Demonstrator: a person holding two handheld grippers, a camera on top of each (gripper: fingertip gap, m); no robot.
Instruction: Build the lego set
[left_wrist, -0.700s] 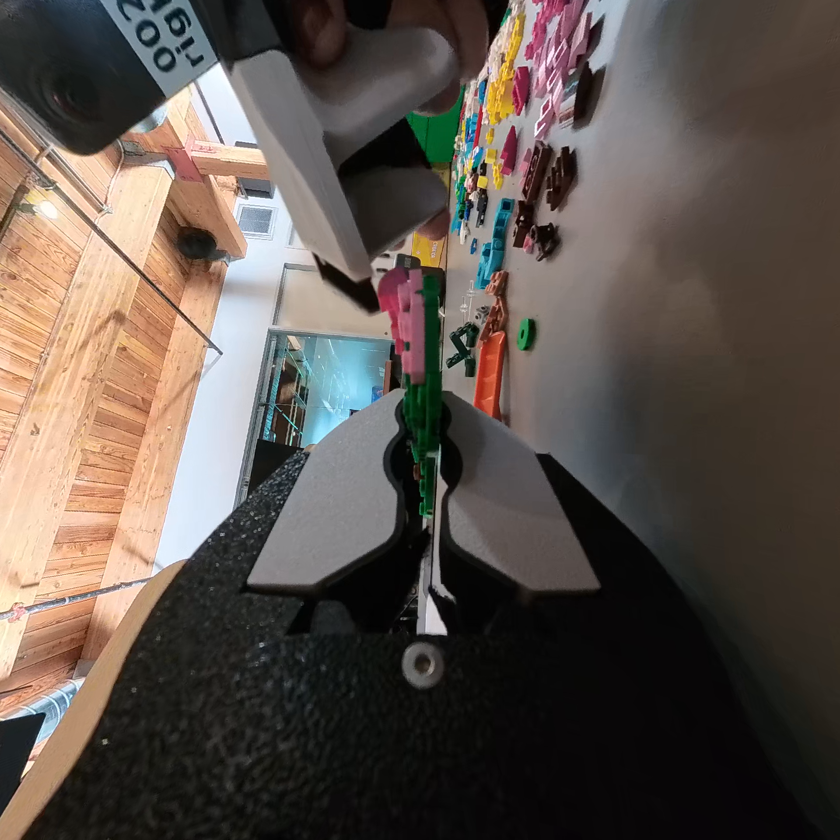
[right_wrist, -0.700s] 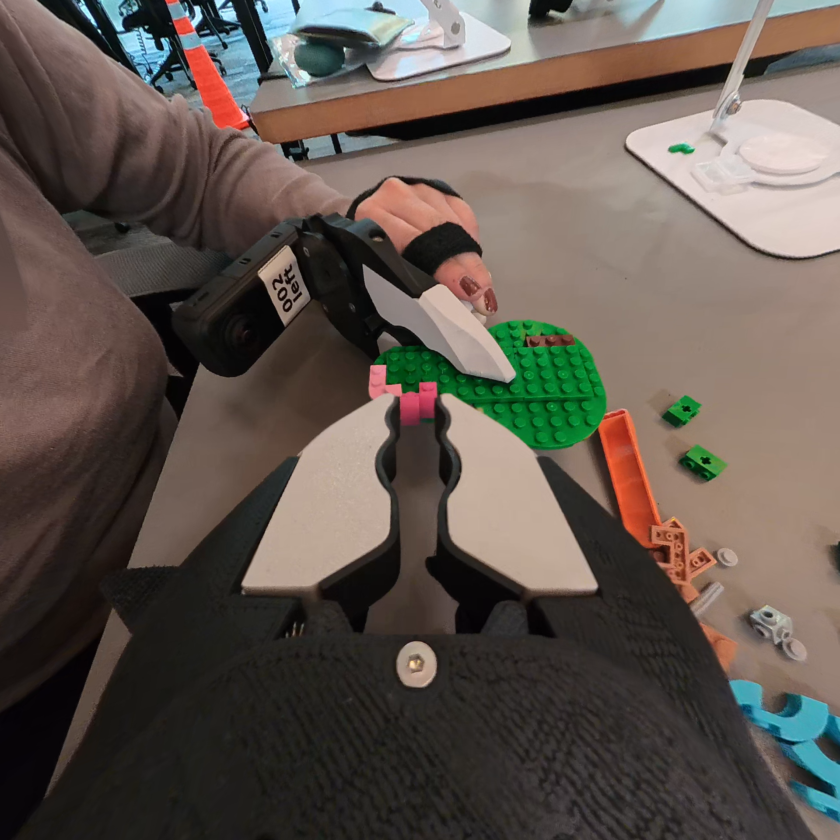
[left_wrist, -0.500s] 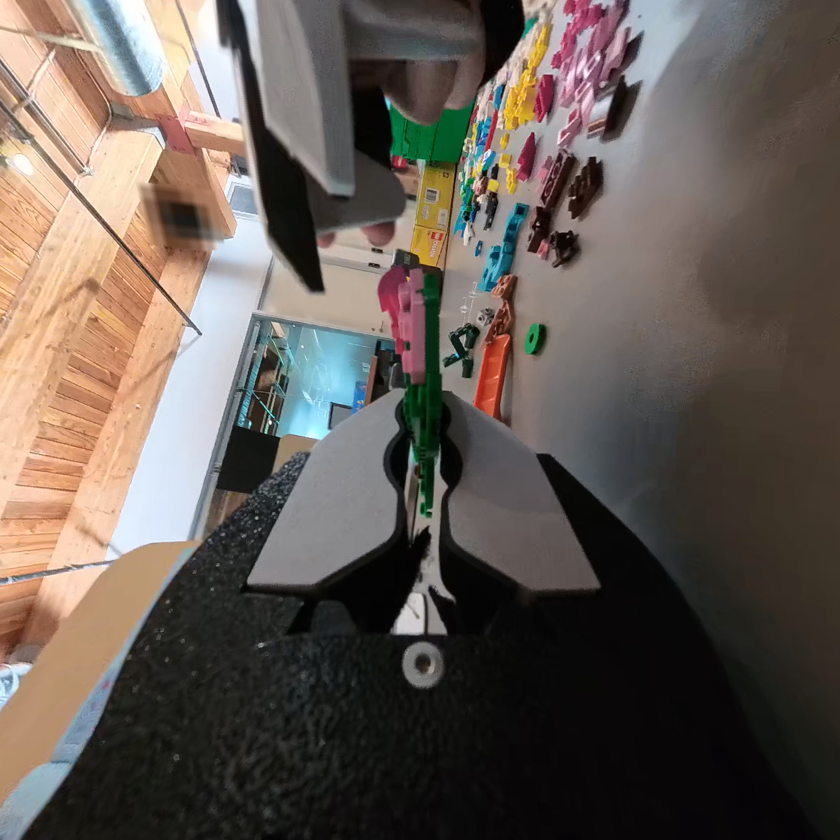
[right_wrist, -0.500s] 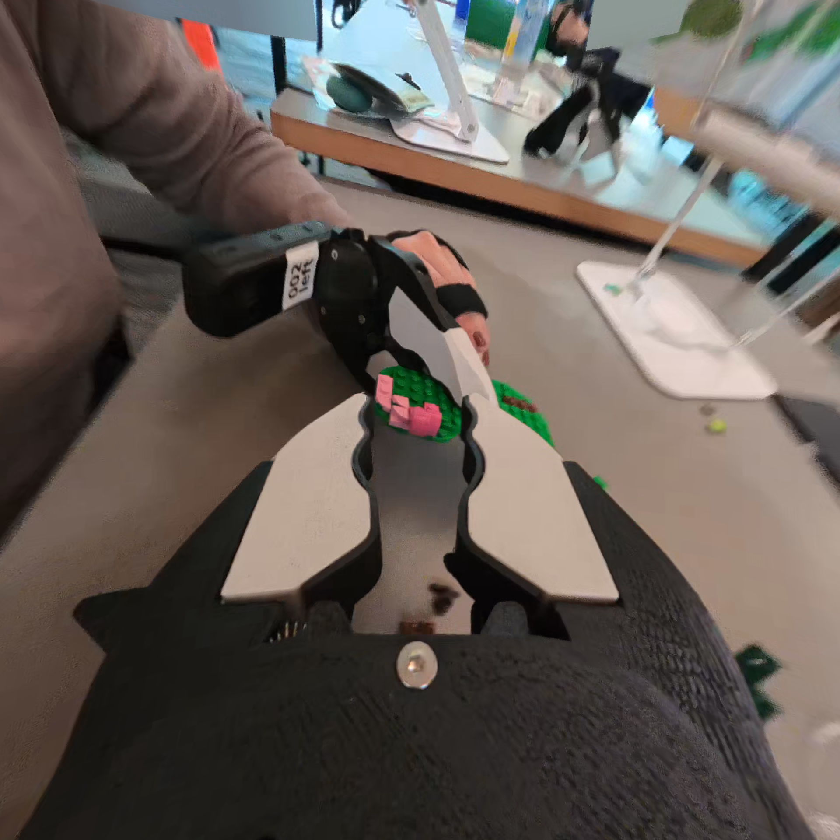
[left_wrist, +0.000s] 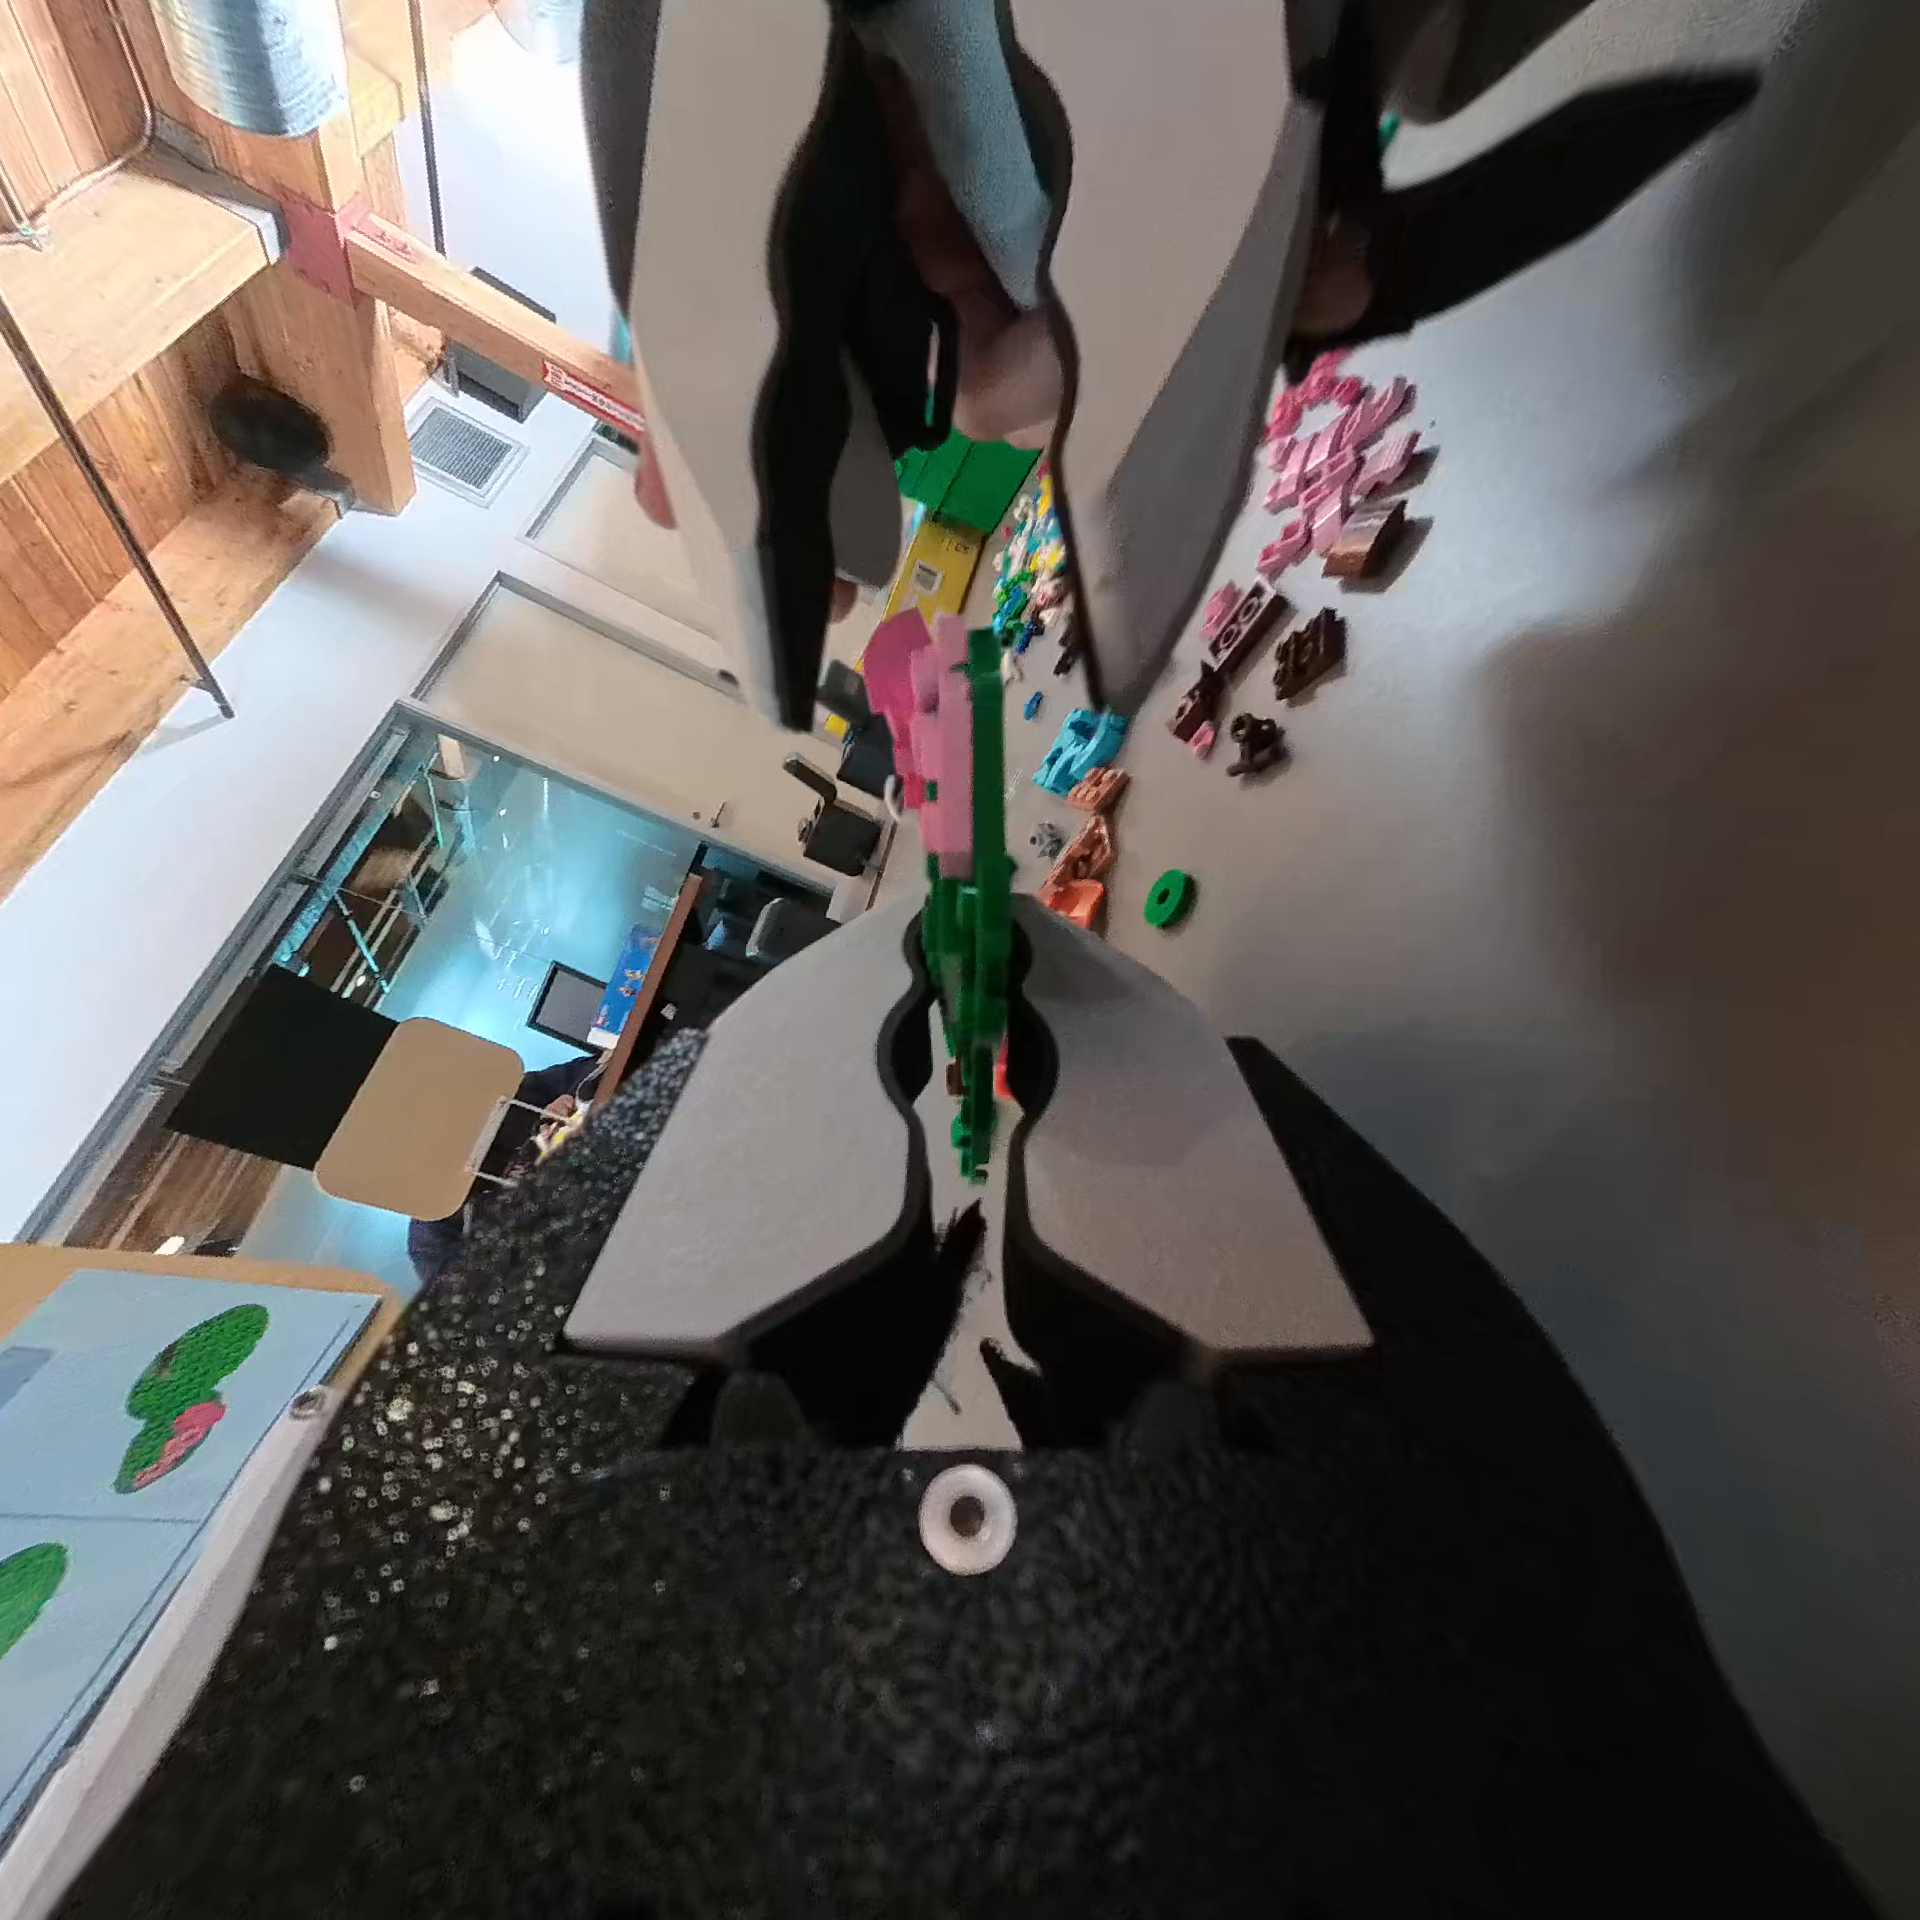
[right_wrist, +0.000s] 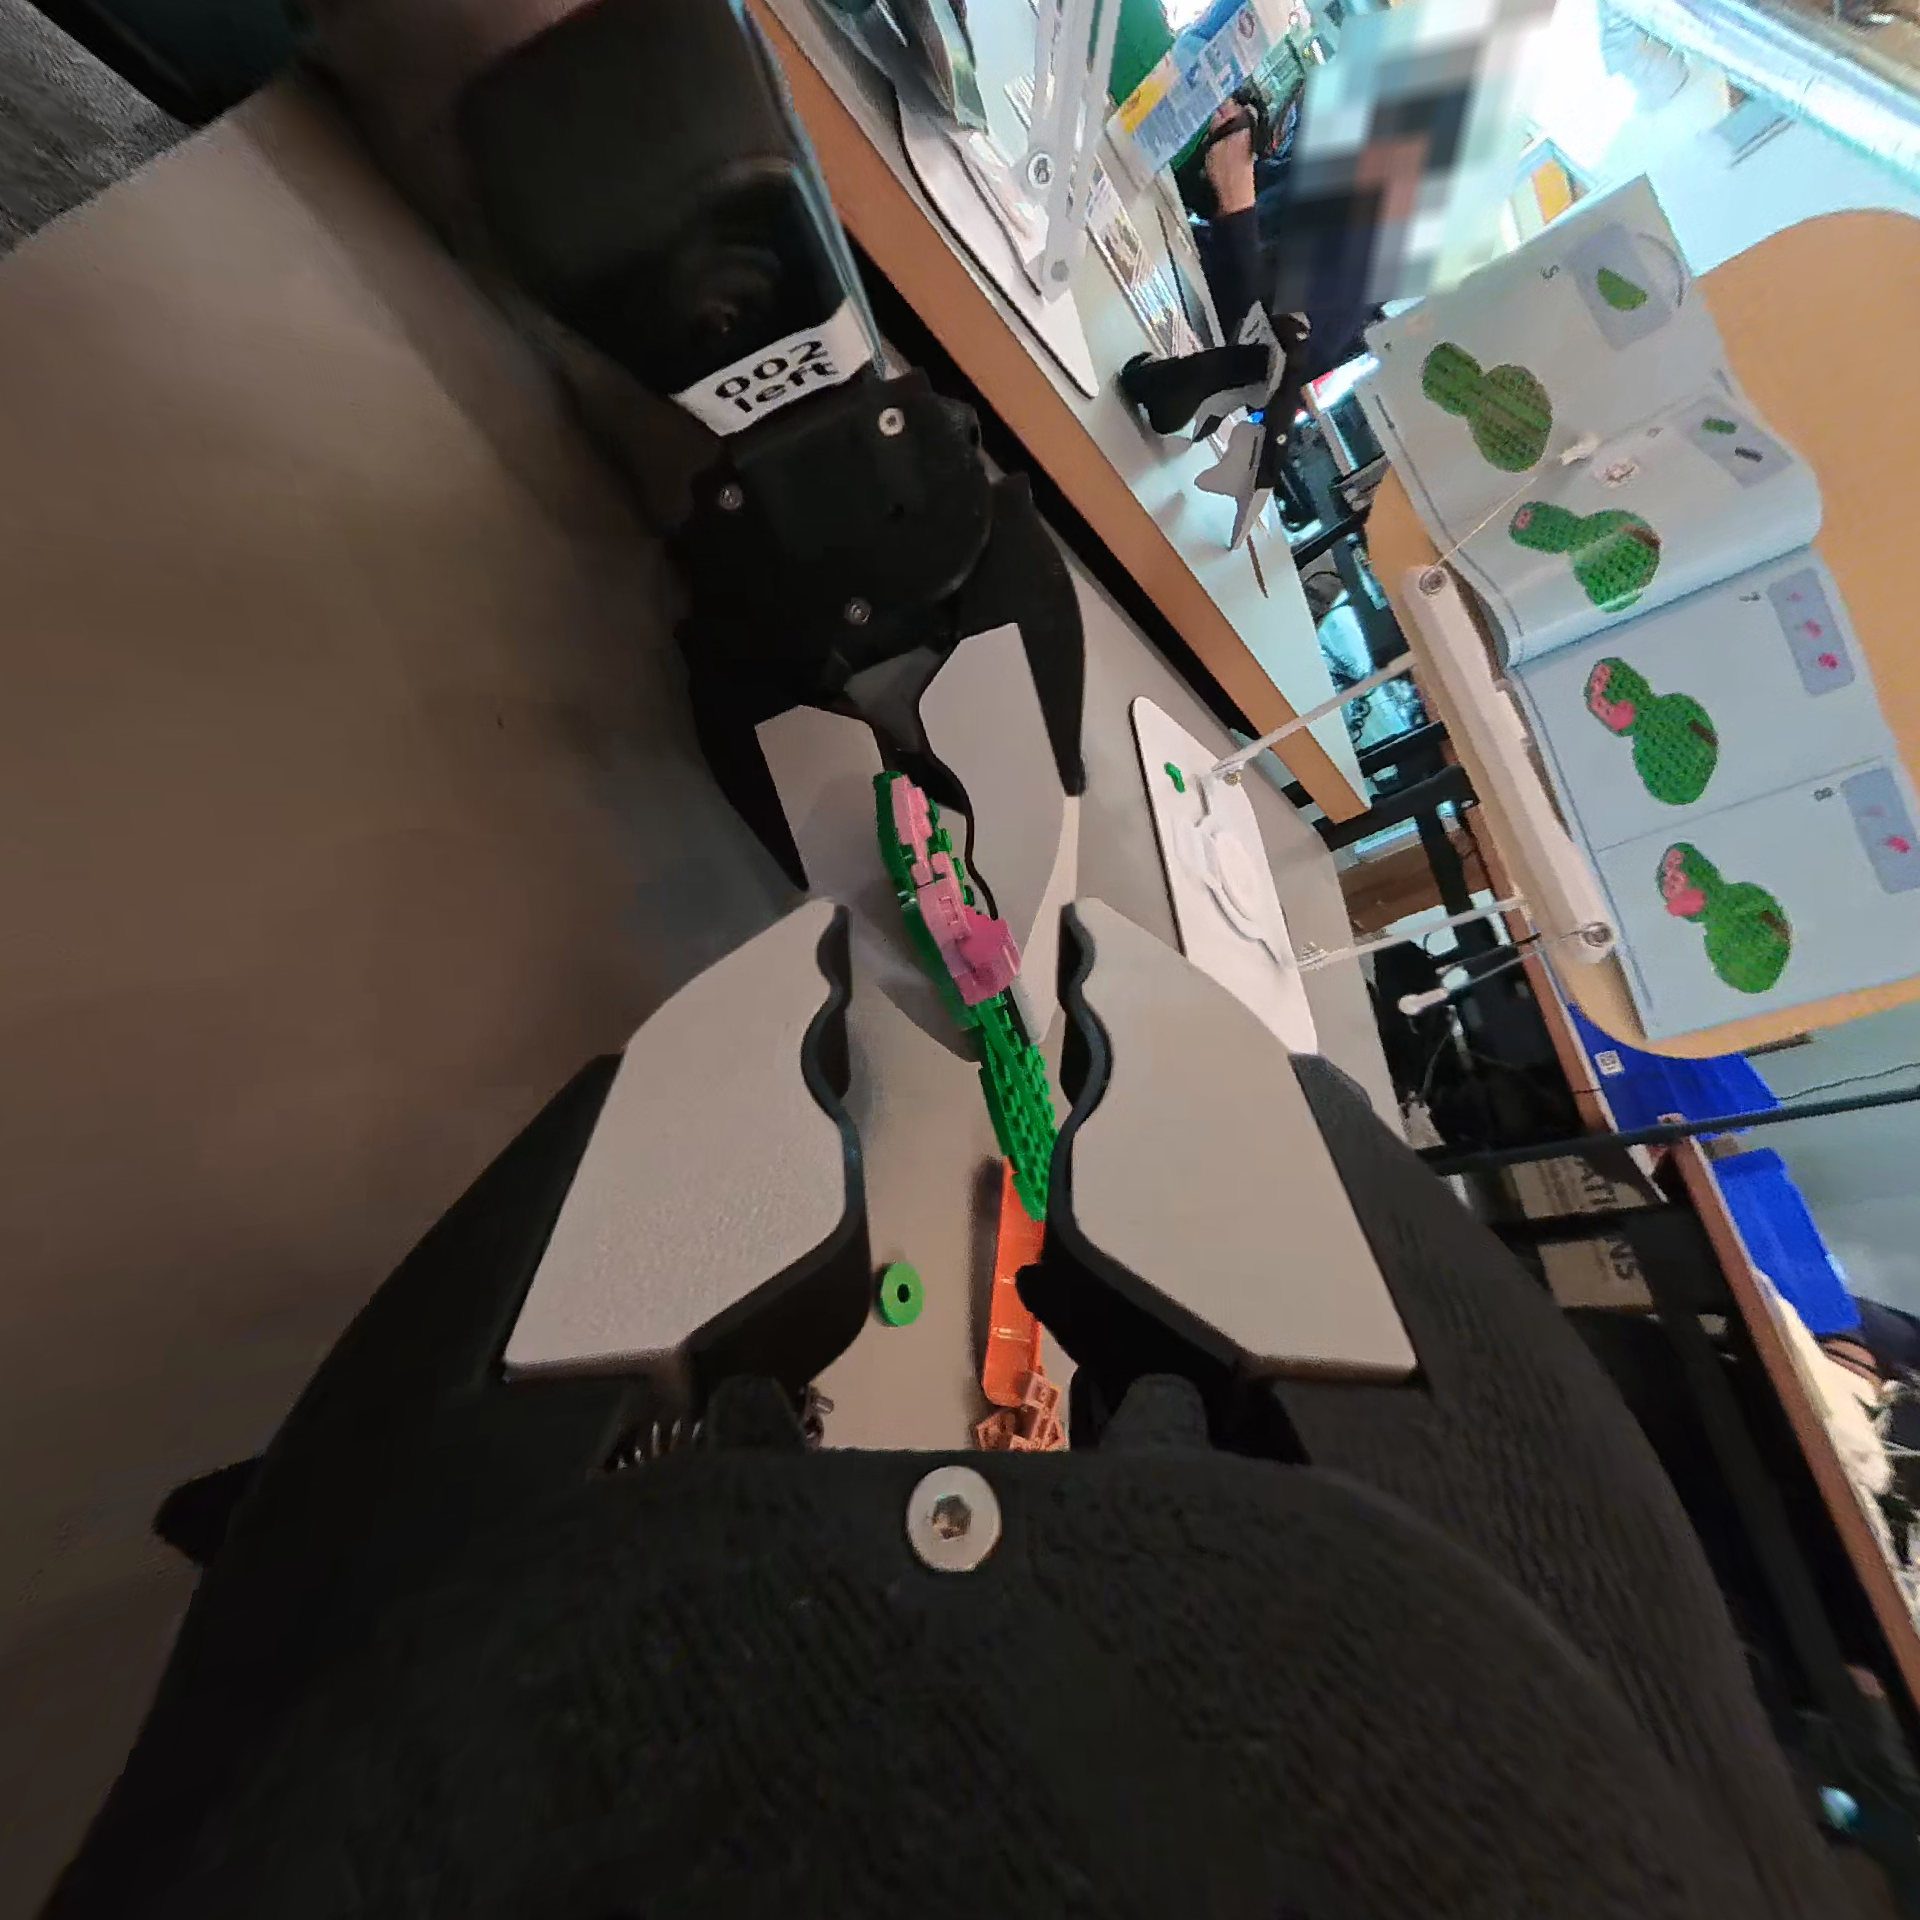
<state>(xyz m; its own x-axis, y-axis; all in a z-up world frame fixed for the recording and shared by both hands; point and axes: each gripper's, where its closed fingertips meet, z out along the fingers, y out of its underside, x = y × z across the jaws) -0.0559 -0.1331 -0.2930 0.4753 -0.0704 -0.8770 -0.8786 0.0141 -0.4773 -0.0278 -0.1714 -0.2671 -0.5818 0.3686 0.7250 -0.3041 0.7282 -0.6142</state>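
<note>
Left gripper (left_wrist: 968, 951) pinching green baseplate (left_wrist: 975, 997) edge-on, pink bricks (left_wrist: 940, 743) at far end. Right gripper (right_wrist: 956, 935) spread around plate tip. Green ring (right_wrist: 900, 1295), orange piece (right_wrist: 1013, 1299) on table beneath; instruction booklet (right_wrist: 1662, 665) to right.

bench (left_wrist: 1558, 1039): grey, matte | ceiling: timber planks, wooden beam (left_wrist: 343, 343), metal duct (left_wrist: 260, 62) | wall (left_wrist: 125, 883): white, with vent grille (left_wrist: 462, 449) | glass partition (left_wrist: 499, 883): teal-lit room behind | second table (right_wrist: 1091, 436): wood-edged, beyond bench | light: daylight, diffuse
</note>
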